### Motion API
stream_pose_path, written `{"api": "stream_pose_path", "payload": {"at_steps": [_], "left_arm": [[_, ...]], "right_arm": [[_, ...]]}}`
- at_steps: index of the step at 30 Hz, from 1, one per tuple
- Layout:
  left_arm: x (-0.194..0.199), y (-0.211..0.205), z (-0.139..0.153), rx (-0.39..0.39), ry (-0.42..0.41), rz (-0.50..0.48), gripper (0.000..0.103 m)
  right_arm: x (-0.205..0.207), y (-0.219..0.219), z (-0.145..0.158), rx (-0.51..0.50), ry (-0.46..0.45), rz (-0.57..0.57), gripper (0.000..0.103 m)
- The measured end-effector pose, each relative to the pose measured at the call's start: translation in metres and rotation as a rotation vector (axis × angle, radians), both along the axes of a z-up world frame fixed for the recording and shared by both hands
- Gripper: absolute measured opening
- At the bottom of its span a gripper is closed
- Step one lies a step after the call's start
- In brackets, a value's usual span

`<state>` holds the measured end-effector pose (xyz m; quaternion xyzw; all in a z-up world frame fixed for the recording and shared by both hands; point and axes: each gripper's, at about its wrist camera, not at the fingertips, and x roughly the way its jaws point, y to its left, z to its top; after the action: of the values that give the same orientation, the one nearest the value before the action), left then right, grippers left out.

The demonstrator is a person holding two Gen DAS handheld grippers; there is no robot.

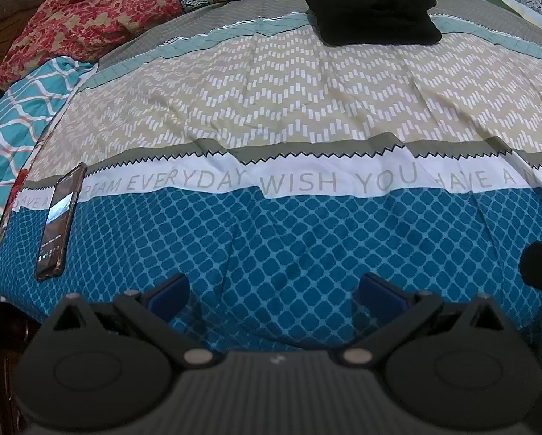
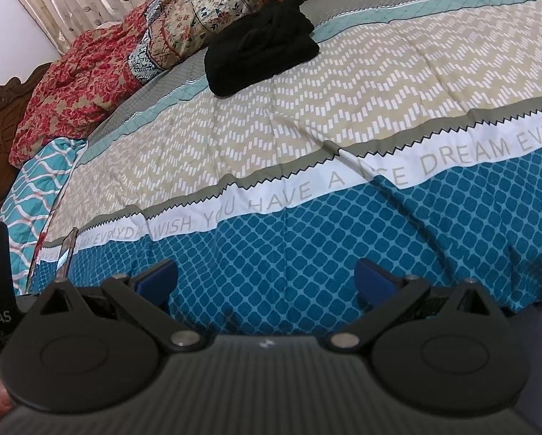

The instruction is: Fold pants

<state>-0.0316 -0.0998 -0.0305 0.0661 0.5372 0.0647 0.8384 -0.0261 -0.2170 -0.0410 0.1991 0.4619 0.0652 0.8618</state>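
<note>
**Both claws empty, pants at the far side of the bed**

Your left claw (image 1: 272, 288) is spread wide and holds nothing; its blue pads (image 1: 171, 290) hover over the blue diamond-patterned part of the bedspread (image 1: 307, 108). Your right claw (image 2: 267, 277) is likewise spread and empty, over the same near strip of the bed.

Beyond the claws runs the white band of lettering, then the beige zigzag zone. The pants (image 1: 374, 9), a black bundle that appears already folded or bunched, lie at the far edge of that zone, close to the floral quilts (image 1: 89, 14) and well apart from both claws. In the right wrist view the pants (image 2: 260, 54) sit up and to the left of centre.

A phone (image 1: 58, 221) lies on the bed near the left edge, just beside the left claw's path.

Recommended procedure, judged from this layout:
- Advance both claws together toward the bundle, keeping them spread.
- Steer the left claw clear of the phone.
- Pinch only the black cloth, not the bedspread beneath it.
- Draw the pants onto the flat middle zone before any folding.
</note>
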Motion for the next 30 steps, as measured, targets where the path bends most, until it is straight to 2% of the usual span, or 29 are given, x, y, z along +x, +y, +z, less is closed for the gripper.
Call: {"api": "stream_pose_path", "payload": {"at_steps": [13, 18, 21, 25, 30], "left_arm": [[-0.002, -0.001, 0.001, -0.005, 0.0, -0.012, 0.103], [-0.003, 0.001, 0.006, -0.022, -0.003, -0.02, 0.103], [-0.004, 0.0, 0.013, -0.021, -0.025, -0.03, 0.103], [-0.005, -0.001, 0.027, -0.018, -0.064, -0.036, 0.103], [-0.006, -0.003, 0.05, 0.01, -0.153, -0.051, 0.103]], "right_arm": [[0.0, -0.002, 0.001, -0.007, -0.008, -0.001, 0.103], [-0.003, -0.001, 0.009, -0.041, -0.057, -0.023, 0.103], [-0.006, -0.002, 0.019, -0.066, -0.12, -0.04, 0.103], [-0.008, -0.002, 0.028, -0.07, -0.154, -0.045, 0.103], [-0.011, -0.001, 0.04, -0.084, -0.209, -0.051, 0.103]]}}
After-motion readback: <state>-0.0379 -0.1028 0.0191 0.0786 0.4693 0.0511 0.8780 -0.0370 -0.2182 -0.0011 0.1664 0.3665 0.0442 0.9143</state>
